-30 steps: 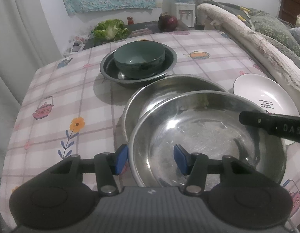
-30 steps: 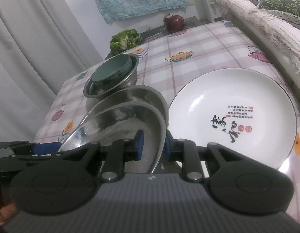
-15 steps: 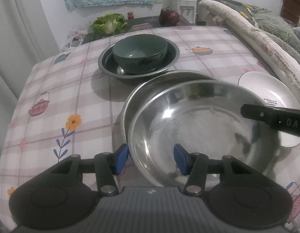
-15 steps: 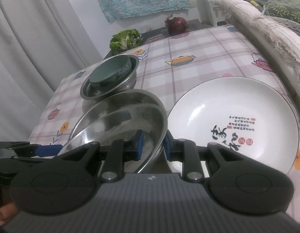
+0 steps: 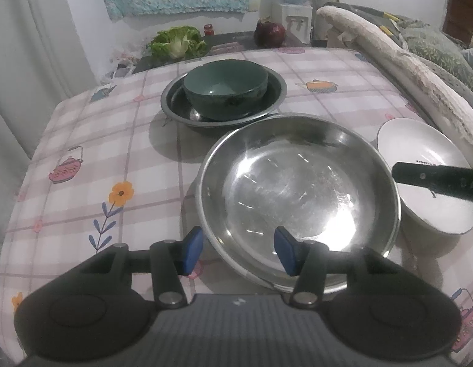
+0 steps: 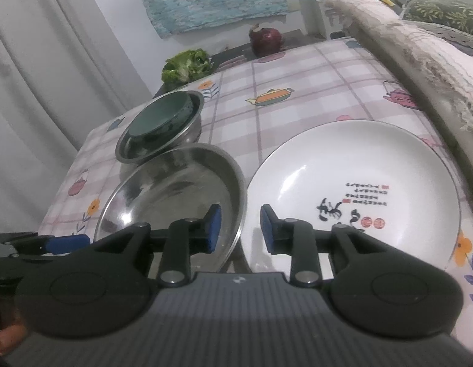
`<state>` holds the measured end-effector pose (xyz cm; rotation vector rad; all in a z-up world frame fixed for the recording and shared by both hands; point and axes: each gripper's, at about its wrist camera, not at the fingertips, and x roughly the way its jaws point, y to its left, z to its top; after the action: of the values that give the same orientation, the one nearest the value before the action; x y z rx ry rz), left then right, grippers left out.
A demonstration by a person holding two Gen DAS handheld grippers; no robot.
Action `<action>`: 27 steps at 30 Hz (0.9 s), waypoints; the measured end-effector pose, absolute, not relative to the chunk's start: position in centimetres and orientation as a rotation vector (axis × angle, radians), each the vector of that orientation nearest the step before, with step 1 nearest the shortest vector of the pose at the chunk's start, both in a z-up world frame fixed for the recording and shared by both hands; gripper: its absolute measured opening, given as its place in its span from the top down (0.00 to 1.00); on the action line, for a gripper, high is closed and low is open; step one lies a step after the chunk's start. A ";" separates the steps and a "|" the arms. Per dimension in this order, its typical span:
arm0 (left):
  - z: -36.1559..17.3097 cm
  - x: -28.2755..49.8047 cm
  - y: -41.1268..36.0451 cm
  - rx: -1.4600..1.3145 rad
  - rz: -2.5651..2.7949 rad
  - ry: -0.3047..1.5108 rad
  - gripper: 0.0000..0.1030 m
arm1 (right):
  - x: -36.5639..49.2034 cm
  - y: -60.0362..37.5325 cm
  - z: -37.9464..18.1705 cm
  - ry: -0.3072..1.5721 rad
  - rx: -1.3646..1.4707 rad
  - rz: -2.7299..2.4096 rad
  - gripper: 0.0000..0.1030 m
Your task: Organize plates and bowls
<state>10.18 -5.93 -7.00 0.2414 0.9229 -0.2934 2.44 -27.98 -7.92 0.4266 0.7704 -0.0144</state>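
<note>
Left wrist view. We list one large steel plate, lying flat on the checked tablecloth. A second ago we counted two rims here, the upper plate tilted above a lower one; now a single rim shows, so we judge the upper plate nested into the lower. The left gripper has its jaws spread, the plate's near rim passing between the blue pads without either pad pressing on it. Behind: a green bowl seated in a smaller steel basin. To the right: a white plate, with one black finger of the right gripper reaching across it.

Right wrist view. The right gripper was clamped on the steel plate's rim half a second ago; its jaws have just been opening, and the pads now stand clear on either side of the rim, nothing pinched. The steel plate lies level, close beside the white plate, which carries black and red lettering. The green bowl and its basin sit beyond.

Entry note: we read the steel stack as done and released. The white plate remains unsorted, likely next.
</note>
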 end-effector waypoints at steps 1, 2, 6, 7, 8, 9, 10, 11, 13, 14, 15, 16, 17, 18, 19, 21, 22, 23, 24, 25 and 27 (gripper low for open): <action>-7.0 10.2 -5.8 0.241 -0.290 0.919 0.49 | 2.4 -28.1 -7.8 0.768 0.428 -0.019 0.71; -7.1 10.2 -5.8 0.242 -0.287 0.919 0.49 | 2.3 -28.1 -7.7 0.765 0.428 -0.023 0.71; -7.6 10.4 -5.6 0.248 -0.282 0.934 0.49 | 1.8 -28.7 -7.2 0.747 0.434 -0.041 0.68; -7.7 10.4 -5.5 0.249 -0.282 0.936 0.49 | 1.5 -29.0 -7.1 0.741 0.438 -0.048 0.65; -7.7 10.3 -5.4 0.251 -0.282 0.935 0.49 | 1.3 -29.2 -7.0 0.736 0.441 -0.056 0.63; -7.6 10.2 -5.3 0.253 -0.281 0.932 0.49 | 0.9 -29.5 -6.8 0.730 0.444 -0.068 0.58; -7.6 10.1 -5.2 0.255 -0.280 0.927 0.49 | 0.6 -29.9 -6.7 0.726 0.447 -0.080 0.56; -7.5 10.0 -5.1 0.257 -0.277 0.923 0.49 | 0.1 -30.3 -6.5 0.722 0.451 -0.094 0.55; -7.5 9.8 -4.8 0.254 -0.270 0.924 0.48 | -0.8 -31.1 -6.3 0.714 0.460 -0.115 0.53; -7.6 9.7 -4.6 0.250 -0.264 0.929 0.48 | -1.4 -31.5 -6.2 0.707 0.464 -0.127 0.52; -7.7 9.6 -4.4 0.244 -0.259 0.936 0.48 | -1.9 -31.9 -6.1 0.701 0.467 -0.138 0.50; -7.7 9.5 -4.3 0.230 -0.259 0.938 0.47 | -2.5 -32.3 -6.0 0.694 0.471 -0.148 0.49; -7.6 9.5 -4.2 0.221 -0.260 0.941 0.47 | -3.0 -32.5 -6.0 0.690 0.474 -0.155 0.49; -7.6 9.6 -4.2 0.215 -0.262 0.945 0.47 | -3.5 -32.8 -6.0 0.687 0.479 -0.161 0.48; -7.7 9.6 -4.5 0.212 -0.261 0.948 0.47 | -3.9 -33.0 -6.1 0.686 0.485 -0.165 0.48; -8.0 9.8 -4.9 0.212 -0.253 0.948 0.47 | -4.8 -33.3 -6.3 0.686 0.500 -0.168 0.48; -8.1 9.9 -5.1 0.215 -0.248 0.948 0.48 | -5.1 -33.3 -6.4 0.687 0.506 -0.167 0.48; -8.3 10.1 -5.4 0.222 -0.243 0.943 0.48 | -5.5 -33.4 -6.5 0.687 0.512 -0.167 0.48; -8.5 10.1 -5.7 0.237 -0.229 0.936 0.49 | -5.8 -33.4 -6.5 0.685 0.514 -0.167 0.48; -8.8 10.3 -5.9 0.257 -0.206 0.935 0.55 | -6.2 -33.4 -6.6 0.682 0.517 -0.168 0.48; -9.2 10.6 -5.7 0.262 -0.163 0.932 0.56 | -7.0 -33.7 -6.7 0.677 0.529 -0.172 0.48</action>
<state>10.61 -5.69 -9.22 0.2619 0.9319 -0.1634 -6.99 -33.72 -6.68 0.5294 0.6770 -0.1721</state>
